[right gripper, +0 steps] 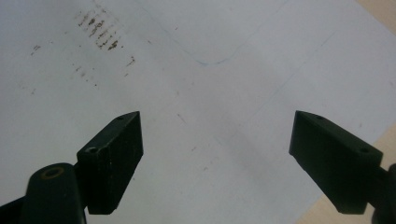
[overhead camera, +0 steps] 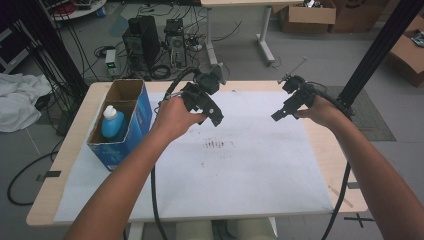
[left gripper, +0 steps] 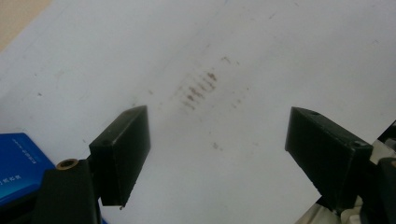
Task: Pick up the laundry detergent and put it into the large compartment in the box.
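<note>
Holding two black two-jaw grippers above a white paper sheet [overhead camera: 250, 170] on the wooden table [overhead camera: 330, 150], we keep an open blue cardboard box [overhead camera: 131, 125] with a blue plastic bottle [overhead camera: 112, 123] at far left. Our left gripper [overhead camera: 216, 119] hovers near it, jaws spread and empty; our right gripper [overhead camera: 278, 115], well apart, likewise gapes over brown smudges [overhead camera: 218, 144].

A bottle [overhead camera: 112, 123] stands in the box [overhead camera: 131, 129], left of both claws.
</note>
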`<state>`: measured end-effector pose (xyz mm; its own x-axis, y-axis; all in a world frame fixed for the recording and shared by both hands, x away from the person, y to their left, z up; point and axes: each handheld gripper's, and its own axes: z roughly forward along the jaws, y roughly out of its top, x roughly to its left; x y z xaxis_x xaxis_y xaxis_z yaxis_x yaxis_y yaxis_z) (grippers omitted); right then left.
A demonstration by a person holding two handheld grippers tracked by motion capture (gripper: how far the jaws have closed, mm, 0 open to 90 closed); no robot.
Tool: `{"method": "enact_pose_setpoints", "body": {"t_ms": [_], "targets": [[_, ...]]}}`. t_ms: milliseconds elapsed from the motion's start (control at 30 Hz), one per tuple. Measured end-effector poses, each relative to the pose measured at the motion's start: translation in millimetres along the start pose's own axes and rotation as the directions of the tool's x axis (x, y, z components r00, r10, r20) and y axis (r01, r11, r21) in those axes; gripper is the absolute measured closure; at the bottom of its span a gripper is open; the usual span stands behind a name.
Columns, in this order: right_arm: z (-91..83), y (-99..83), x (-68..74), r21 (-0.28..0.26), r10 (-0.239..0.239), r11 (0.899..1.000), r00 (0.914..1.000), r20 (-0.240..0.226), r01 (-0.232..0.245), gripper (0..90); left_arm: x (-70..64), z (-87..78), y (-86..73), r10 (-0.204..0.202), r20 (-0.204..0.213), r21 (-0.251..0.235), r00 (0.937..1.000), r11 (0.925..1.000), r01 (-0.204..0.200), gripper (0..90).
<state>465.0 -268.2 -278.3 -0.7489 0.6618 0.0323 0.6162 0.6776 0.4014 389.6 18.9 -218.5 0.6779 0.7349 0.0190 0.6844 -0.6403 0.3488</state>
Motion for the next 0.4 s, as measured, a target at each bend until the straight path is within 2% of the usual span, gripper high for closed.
{"method": "enact_pose_setpoints", "body": {"t_ms": [400], "targets": [[0.1, -0.6, 1.4, -0.004, -0.005, 1.0, 1.0, -0.005, 0.005, 17.7, 3.5, -1.1, -3.1, -0.017, -0.006, -0.005, 0.9998, 0.9998, 0.017, 23.4]]}}
